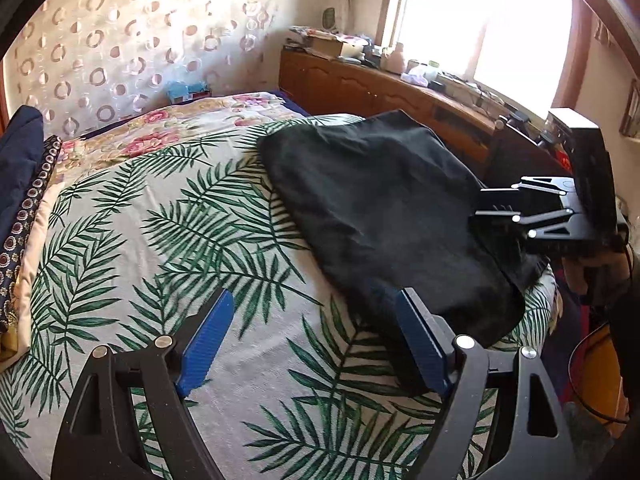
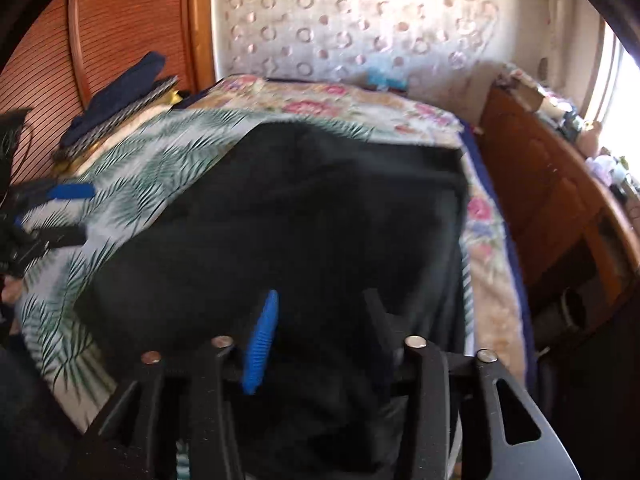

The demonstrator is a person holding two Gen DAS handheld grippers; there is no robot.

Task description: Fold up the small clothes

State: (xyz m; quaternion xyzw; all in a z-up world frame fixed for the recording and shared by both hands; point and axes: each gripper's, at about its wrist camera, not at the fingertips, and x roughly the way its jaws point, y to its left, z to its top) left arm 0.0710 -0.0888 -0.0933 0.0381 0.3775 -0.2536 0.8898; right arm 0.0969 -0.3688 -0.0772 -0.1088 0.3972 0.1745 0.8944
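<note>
A black garment (image 1: pixel 384 212) lies spread flat on the palm-leaf bedspread (image 1: pixel 168 224), toward the bed's right side. My left gripper (image 1: pixel 316 340) is open and empty, low over the bed at the garment's near left corner; its right finger overlaps the cloth edge. My right gripper (image 1: pixel 496 208) shows at the garment's right edge. In the right wrist view the garment (image 2: pixel 304 224) fills the middle, and my right gripper (image 2: pixel 320 332) is open with its fingers over the near edge. My left gripper (image 2: pixel 60 208) shows at far left there.
A floral quilt (image 1: pixel 192 120) lies at the head of the bed. Folded dark blue fabrics (image 1: pixel 20 168) are stacked at the left. A cluttered wooden cabinet (image 1: pixel 380 92) runs along the right side under a bright window. A patterned curtain (image 1: pixel 132 40) hangs behind.
</note>
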